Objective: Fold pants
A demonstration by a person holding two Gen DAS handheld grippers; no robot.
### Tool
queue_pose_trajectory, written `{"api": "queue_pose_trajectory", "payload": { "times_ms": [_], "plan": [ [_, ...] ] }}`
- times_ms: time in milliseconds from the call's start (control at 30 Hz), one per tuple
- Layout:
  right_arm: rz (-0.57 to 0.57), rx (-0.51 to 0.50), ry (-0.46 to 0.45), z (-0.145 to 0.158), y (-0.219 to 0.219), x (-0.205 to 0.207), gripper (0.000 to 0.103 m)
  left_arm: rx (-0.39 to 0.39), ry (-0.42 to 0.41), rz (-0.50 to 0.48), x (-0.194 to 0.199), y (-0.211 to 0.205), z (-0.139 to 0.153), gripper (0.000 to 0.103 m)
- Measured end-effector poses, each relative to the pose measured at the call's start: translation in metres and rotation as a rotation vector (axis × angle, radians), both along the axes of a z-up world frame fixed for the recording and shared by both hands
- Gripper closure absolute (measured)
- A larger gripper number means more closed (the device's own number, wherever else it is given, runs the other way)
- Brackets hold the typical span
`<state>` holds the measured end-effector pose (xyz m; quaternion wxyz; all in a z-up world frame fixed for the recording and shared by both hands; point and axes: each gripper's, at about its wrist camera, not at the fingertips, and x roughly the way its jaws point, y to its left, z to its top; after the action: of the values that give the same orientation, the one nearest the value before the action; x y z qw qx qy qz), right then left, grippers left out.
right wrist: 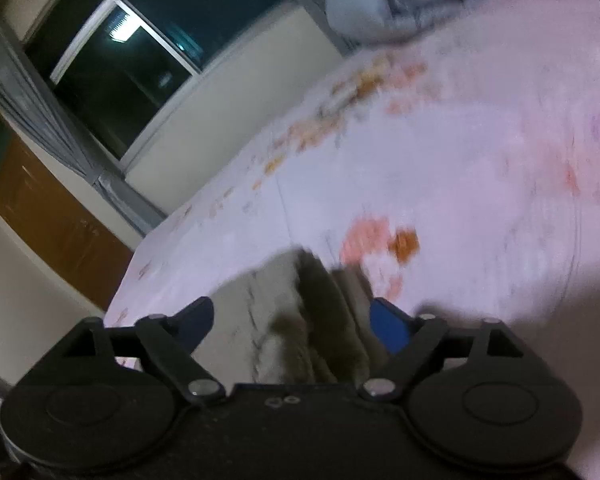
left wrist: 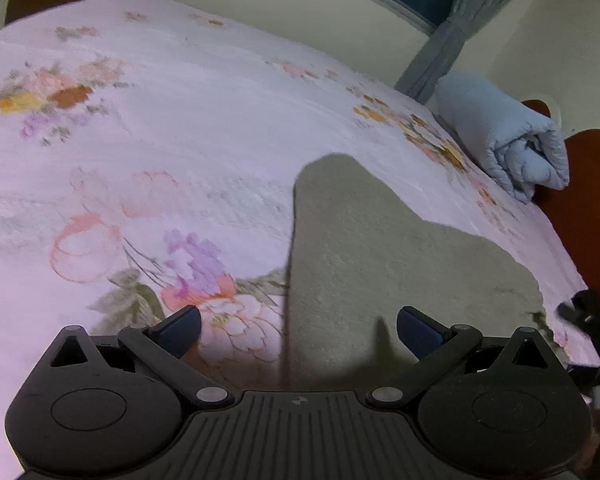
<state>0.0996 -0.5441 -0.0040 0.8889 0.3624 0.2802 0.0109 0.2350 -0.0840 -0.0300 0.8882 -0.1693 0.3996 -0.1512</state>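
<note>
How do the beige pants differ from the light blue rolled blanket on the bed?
The beige pants lie spread flat near the bed's close edge; the light blue rolled blanket sits bundled thick at the far corner. The pants are dull beige, the blanket pale blue. Both rest on the pink floral bedsheet.

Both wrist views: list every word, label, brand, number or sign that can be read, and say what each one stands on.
None can be read.
Left hand-held gripper: a small pale mark on its black body, too small to read.
Right hand-held gripper: small round marks on its body, blurred, not letters as far as I can tell.
Floral bedsheet, grey-beige pants, rolled blue blanket: no text.
</note>
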Motion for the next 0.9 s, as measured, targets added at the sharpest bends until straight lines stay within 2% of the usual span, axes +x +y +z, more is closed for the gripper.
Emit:
{"api": "queue_pose_trajectory", "payload": {
  "times_ms": [67, 133, 200, 300, 367, 500, 600, 633, 733, 800, 833, 900],
  "plan": [
    [0.005, 0.032, 0.055, -0.013, -0.005, -0.002, 0.022, 0.005, 0.009, -0.01, 0.001, -0.004, -0.005, 0.0],
    [0.005, 0.107, 0.079, -0.027, -0.014, -0.007, 0.021, 0.01, 0.012, -0.012, 0.001, -0.008, -0.009, 0.0],
    [0.013, 0.199, 0.071, -0.039, -0.021, -0.012, 0.02, 0.015, 0.016, -0.018, 0.002, -0.012, -0.011, 0.0],
    [0.057, 0.281, 0.056, -0.042, -0.024, -0.013, 0.019, 0.011, 0.018, -0.018, 0.006, -0.017, -0.011, 0.0],
    [0.105, 0.276, 0.057, -0.038, -0.017, -0.013, 0.012, 0.012, 0.02, -0.018, 0.007, -0.021, -0.012, 0.0],
    [0.162, 0.239, 0.061, -0.037, -0.006, 0.002, 0.011, 0.019, 0.018, -0.024, 0.009, -0.025, -0.014, 0.0],
    [0.195, 0.206, 0.057, -0.037, 0.0, 0.014, 0.018, 0.003, 0.025, -0.046, 0.012, -0.026, -0.014, 0.0],
    [0.197, 0.194, 0.074, -0.039, 0.001, 0.019, 0.025, -0.001, 0.029, -0.052, 0.014, -0.026, -0.014, 0.0],
    [0.218, 0.206, 0.098, -0.041, 0.0, 0.027, 0.026, 0.014, 0.044, -0.085, 0.019, -0.031, -0.016, 0.002],
    [0.231, 0.207, 0.107, -0.039, -0.001, 0.03, 0.027, 0.011, 0.039, -0.107, 0.02, -0.035, -0.016, 0.025],
    [0.242, 0.197, 0.115, -0.038, 0.0, 0.031, 0.03, -0.001, 0.043, -0.12, 0.02, -0.038, -0.015, 0.043],
    [0.256, 0.172, 0.119, -0.034, 0.001, 0.028, 0.04, 0.004, 0.042, -0.133, 0.019, -0.045, -0.013, 0.06]
  ]
}}
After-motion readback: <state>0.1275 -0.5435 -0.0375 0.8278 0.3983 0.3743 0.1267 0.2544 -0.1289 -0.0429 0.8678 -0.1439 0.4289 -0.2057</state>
